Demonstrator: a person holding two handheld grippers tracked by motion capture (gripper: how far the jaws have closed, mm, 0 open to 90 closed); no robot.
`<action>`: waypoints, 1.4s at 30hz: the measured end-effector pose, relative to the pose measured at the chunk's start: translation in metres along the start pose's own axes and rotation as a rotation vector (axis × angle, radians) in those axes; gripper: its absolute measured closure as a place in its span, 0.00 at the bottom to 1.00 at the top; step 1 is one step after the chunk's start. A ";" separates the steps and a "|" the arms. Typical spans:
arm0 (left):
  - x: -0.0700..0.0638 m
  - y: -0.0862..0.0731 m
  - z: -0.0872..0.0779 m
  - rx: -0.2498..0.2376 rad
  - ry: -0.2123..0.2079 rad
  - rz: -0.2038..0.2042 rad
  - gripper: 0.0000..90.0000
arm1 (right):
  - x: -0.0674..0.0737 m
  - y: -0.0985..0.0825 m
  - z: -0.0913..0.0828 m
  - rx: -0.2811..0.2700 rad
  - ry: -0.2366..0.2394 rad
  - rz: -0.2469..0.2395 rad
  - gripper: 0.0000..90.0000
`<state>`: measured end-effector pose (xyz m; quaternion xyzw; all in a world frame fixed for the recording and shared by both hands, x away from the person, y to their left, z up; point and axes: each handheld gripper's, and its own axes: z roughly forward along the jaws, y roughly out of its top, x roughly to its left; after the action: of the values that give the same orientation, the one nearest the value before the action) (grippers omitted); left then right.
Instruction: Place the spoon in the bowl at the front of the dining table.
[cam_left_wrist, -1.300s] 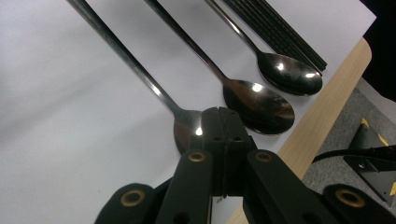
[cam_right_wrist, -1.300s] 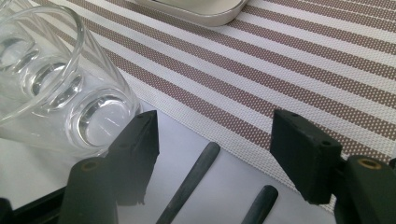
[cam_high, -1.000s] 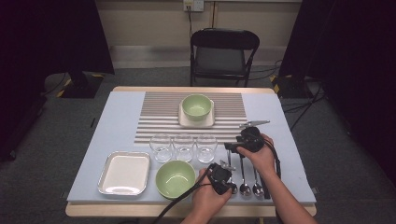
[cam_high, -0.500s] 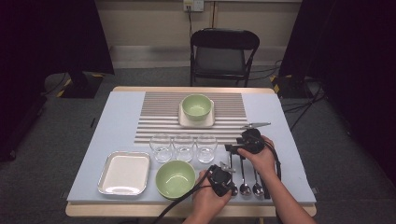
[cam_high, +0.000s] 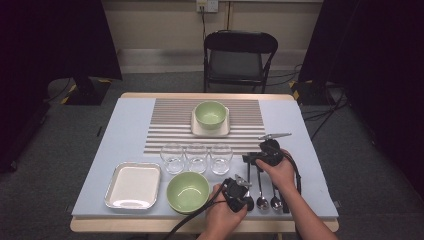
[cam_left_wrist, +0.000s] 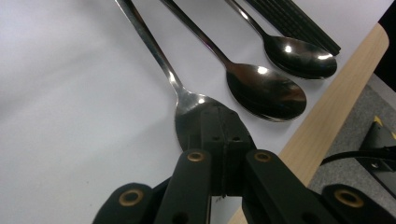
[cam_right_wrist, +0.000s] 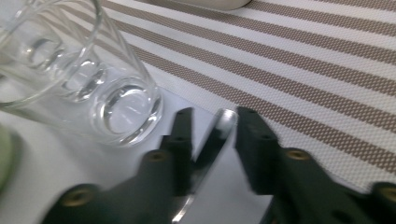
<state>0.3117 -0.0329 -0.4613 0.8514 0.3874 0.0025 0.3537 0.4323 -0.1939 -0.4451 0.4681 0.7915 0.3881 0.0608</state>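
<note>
The left claw (cam_left_wrist: 223, 140) is shut tight on the spoon (cam_left_wrist: 187, 100) bowl, and the right claw (cam_right_wrist: 212, 140), closing around the handle at its 12 o'clock, should squeeze gently before both lift together.

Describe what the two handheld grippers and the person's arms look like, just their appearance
Both grippers, the left gripper and the right gripper, are black, each with two flat black jaws jointed by brass-coloured rivets. A black cable trails from the left one and another black cable loops back from the right. A grey plate sticks out above the right gripper. The forearms are bare, with no sleeves in sight.
</note>
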 end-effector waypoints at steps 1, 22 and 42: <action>0.000 0.000 0.000 0.002 0.003 0.000 1.00 | 0.000 0.000 0.000 -0.010 0.013 0.016 0.82; 0.000 0.016 -0.039 -0.145 -0.050 0.008 0.47 | -0.005 0.013 -0.019 -0.161 0.306 0.323 1.00; 0.030 0.028 -0.073 -0.147 -0.049 -0.009 0.34 | -0.005 0.039 -0.041 -0.220 0.327 0.327 1.00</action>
<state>0.3311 0.0183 -0.3975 0.8211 0.3812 0.0087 0.4248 0.4434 -0.2104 -0.3914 0.5113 0.6577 0.5471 -0.0812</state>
